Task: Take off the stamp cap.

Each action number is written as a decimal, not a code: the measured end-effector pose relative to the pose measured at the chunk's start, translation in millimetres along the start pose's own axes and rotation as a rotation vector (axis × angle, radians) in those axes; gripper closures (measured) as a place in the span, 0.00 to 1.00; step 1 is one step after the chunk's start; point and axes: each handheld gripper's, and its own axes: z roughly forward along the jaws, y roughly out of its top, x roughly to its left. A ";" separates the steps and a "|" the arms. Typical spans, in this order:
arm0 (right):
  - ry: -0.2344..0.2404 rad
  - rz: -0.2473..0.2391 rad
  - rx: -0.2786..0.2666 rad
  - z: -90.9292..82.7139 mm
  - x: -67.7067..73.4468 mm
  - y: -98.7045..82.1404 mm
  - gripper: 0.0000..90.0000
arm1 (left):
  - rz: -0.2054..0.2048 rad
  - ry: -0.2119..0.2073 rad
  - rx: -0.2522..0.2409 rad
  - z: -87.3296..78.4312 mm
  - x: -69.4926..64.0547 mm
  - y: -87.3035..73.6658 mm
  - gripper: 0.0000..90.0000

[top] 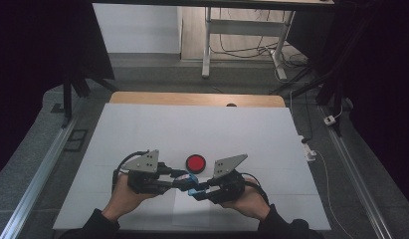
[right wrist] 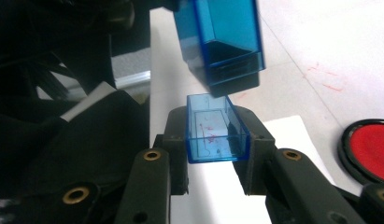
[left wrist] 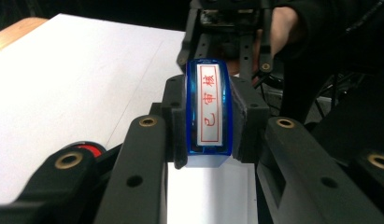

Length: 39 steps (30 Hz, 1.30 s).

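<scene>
From the high view we have both grippers meeting low over the white sheet (top: 202, 134): our left gripper (top: 179, 180) and right gripper (top: 196, 191) point at each other, tips almost touching, with small blue parts between them. Just beyond the fingertips sits the red ink pad (top: 195, 162), uncovered. At this size we can't quite make out which blue piece belongs to which gripper.

In the left gripper view the jaws are closed tight on the blue stamp body (left wrist: 209, 112), pinching its two broad sides. Its top label, red characters in a red frame, faces back toward the camera, and the label's long axis runs away along the fingers. So the printing face points forward, off the fingertips, toward the right gripper (left wrist: 229, 51) beyond.

In the right gripper view the jaws are likewise clamped, here on the clear blue cap (right wrist: 216, 133) — its open mouth faces away from the fingers, and red ink smears show inside. The stamp body (right wrist: 222, 39) hangs just past the fingertips, its dark lower end aimed at the cap's mouth, a small gap between the two.

We judge the job as about half done: cap and stamp are apart and both held firmly. Left — as far as we can tell — is either inking and pressing on the sheet, or bringing the two together along one line.
</scene>
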 end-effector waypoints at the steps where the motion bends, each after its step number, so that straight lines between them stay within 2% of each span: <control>1: -0.018 -0.006 0.009 -0.5 0.8 0.0 0.77 | -0.021 0.004 0.003 0.0 1.2 -0.7 0.78; 7: -0.112 -0.005 0.035 -7.1 2.8 -3.3 0.77 | -0.037 0.026 0.017 -0.3 2.0 -2.1 0.78; 13: -0.132 0.012 0.022 -13.9 4.8 -4.9 0.77 | -0.047 0.051 0.037 2.1 1.2 -3.2 0.78; 19: -0.178 0.015 0.022 -25.7 10.2 -9.9 0.77 | -0.065 0.061 0.059 5.6 1.9 -3.8 0.78; 23: -0.211 -0.012 0.012 -34.9 15.5 -12.6 0.77 | -0.088 0.078 0.068 7.3 2.8 -4.9 0.78; 31: -0.262 -0.003 -0.008 -50.1 18.2 -17.1 0.77 | -0.082 0.091 0.081 9.0 1.2 -6.0 0.78; 36: -0.291 0.046 -0.057 -63.8 19.9 -25.4 0.77 | -0.089 0.094 0.079 8.0 2.1 -6.9 0.78; 38: -0.327 0.075 -0.073 -72.6 21.4 -32.4 0.77 | -0.091 0.095 0.078 7.7 2.2 -7.0 0.78; 39: -0.327 0.075 -0.073 -72.6 21.4 -32.4 0.77 | -0.091 0.097 0.078 7.6 2.1 -7.0 0.78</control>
